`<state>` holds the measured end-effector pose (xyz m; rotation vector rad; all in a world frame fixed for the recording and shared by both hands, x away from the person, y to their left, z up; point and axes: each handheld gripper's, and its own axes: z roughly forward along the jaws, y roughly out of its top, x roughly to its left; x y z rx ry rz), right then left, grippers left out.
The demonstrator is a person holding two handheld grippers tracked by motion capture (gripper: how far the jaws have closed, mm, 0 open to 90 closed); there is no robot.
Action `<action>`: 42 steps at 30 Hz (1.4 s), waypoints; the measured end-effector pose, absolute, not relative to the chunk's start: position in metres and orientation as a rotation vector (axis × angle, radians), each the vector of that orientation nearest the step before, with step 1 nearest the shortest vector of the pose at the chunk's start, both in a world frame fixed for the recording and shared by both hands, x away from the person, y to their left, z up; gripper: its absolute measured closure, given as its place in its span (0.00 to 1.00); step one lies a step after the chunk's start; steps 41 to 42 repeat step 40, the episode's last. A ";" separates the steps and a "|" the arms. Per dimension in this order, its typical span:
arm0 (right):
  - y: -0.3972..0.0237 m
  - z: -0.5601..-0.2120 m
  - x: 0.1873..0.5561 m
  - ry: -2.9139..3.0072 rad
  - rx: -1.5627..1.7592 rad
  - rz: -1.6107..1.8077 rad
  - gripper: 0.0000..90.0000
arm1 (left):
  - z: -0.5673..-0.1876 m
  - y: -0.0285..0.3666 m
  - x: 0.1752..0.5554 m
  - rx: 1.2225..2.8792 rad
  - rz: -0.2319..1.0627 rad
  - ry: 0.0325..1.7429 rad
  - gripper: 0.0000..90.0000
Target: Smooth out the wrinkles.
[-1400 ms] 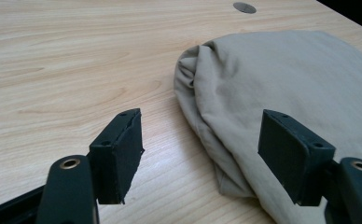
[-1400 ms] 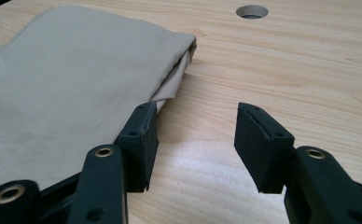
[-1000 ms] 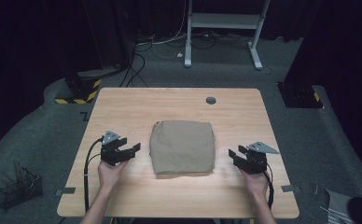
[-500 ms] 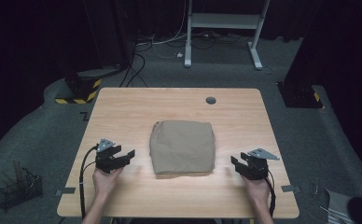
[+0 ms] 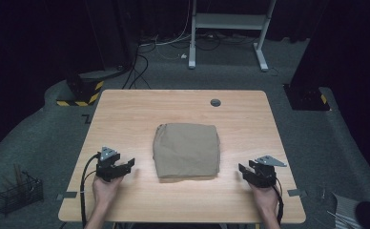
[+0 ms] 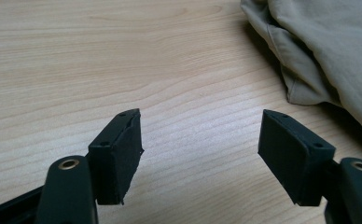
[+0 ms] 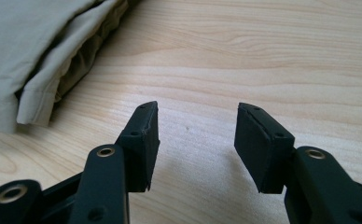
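Both hand-held grippers, left hand-held gripper (image 5: pixel 126 165) and right hand-held gripper (image 5: pixel 243 170), gape empty beside the folded cloth (image 5: pixel 187 149).

No readable text, labels, brands or numbers in any view. Only sign-like marking: yellow-and-black hazard stripes on a floor base (image 5: pixel 80 90) at the left of the high view, and a bit of the same on another base (image 5: pixel 312 98) at the right. No writing on either.
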<state>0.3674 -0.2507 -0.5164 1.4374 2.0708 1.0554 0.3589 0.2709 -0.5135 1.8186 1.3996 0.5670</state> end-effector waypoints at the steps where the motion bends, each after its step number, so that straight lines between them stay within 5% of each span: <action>1: -0.251 -0.517 0.367 2.071 1.433 1.049 0.55 | -0.514 0.271 0.359 1.824 0.576 1.400 0.34; 42: -0.256 -0.523 0.376 2.077 1.424 0.891 0.39 | -0.529 0.272 0.362 1.899 0.651 1.457 0.28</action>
